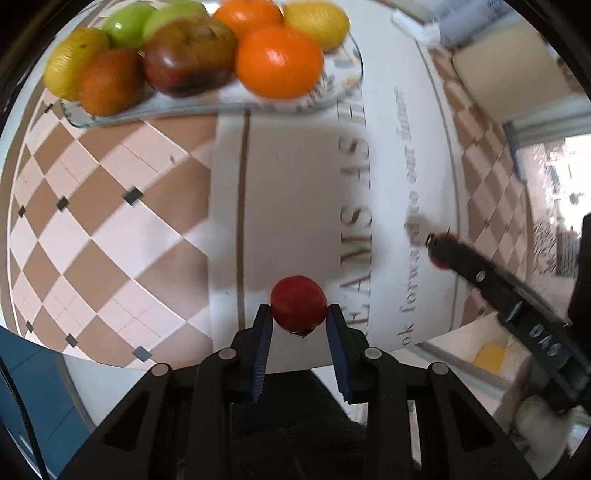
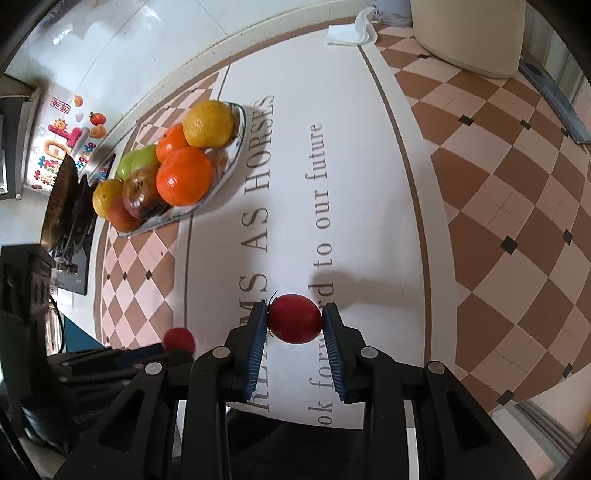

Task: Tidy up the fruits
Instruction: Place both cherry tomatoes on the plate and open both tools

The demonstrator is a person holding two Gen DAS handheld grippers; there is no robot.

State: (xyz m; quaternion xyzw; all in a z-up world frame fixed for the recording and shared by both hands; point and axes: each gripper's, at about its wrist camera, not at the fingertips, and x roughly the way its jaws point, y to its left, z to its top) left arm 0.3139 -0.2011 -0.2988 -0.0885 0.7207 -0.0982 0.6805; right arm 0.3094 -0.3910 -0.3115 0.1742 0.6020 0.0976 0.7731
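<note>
My left gripper (image 1: 299, 314) is shut on a small red tomato (image 1: 298, 307), held above the white printed mat (image 1: 306, 184). My right gripper (image 2: 295, 319) is shut on a second small red tomato (image 2: 294, 318) over the same mat (image 2: 351, 184). A glass plate (image 1: 332, 99) holds oranges (image 1: 279, 61), lemons, green apples and a dark apple (image 1: 188, 55); it also shows in the right wrist view (image 2: 225, 173), far left of the mat. Each gripper shows in the other's view: the right one (image 1: 437, 251), the left one (image 2: 179, 341).
The checkered tablecloth (image 2: 498, 192) covers the table around the mat. A folded white cloth (image 2: 351, 31) and a beige container (image 2: 469, 37) stand at the far end. A dark pan on a stove (image 2: 66, 199) sits left of the plate.
</note>
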